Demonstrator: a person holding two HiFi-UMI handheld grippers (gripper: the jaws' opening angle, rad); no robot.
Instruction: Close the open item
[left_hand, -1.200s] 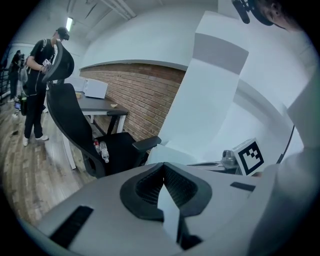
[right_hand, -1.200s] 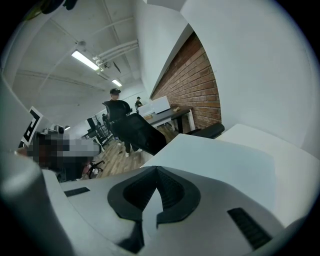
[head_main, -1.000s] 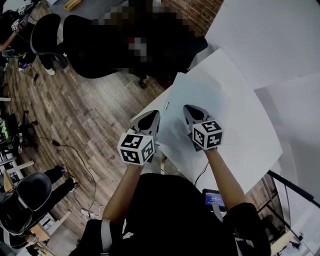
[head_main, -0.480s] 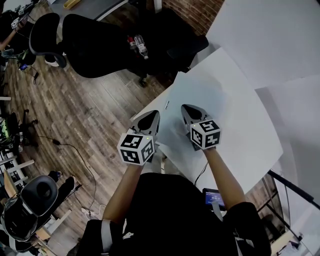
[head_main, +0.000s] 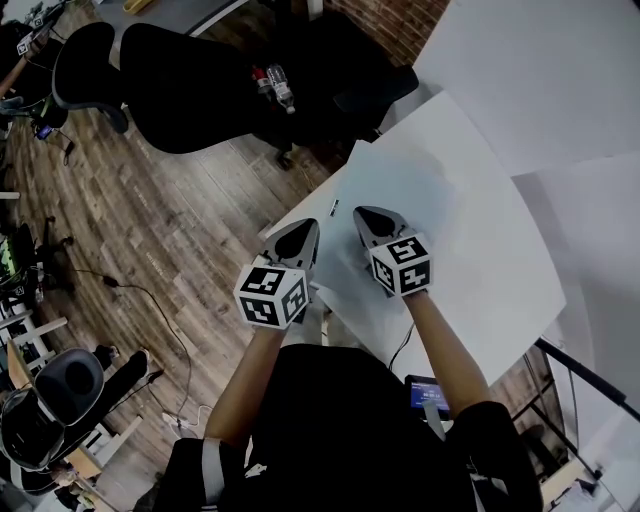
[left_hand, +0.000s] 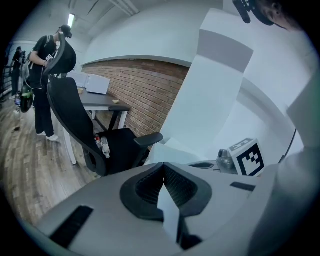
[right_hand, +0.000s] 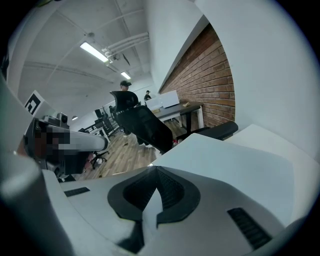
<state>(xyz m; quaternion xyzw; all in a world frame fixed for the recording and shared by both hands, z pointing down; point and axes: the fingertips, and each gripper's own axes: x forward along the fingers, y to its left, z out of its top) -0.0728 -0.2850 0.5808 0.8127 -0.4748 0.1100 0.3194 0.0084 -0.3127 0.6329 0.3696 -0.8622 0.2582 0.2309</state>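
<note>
A small grey object (head_main: 334, 208) lies near the left edge of the white table (head_main: 460, 190); it is too small to tell what it is or whether it is open. My left gripper (head_main: 303, 234) hovers over the table's near-left edge, just short of that object, jaws together and empty. My right gripper (head_main: 366, 217) is beside it over the table, a little right of the object, also shut and empty. In the left gripper view the left gripper (left_hand: 163, 167) has its tips meeting. The right gripper (right_hand: 156, 170) looks the same in its own view. Neither gripper view shows the object.
A black office chair (head_main: 190, 80) holding two bottles (head_main: 274, 84) stands on the wood floor beyond the table's left edge. White panels (head_main: 540, 70) rise at the right and far side. A person (left_hand: 42, 75) stands far off by a desk.
The right gripper has drifted a little to the left and away from me, closer to the small object. The left gripper has hardly moved.
</note>
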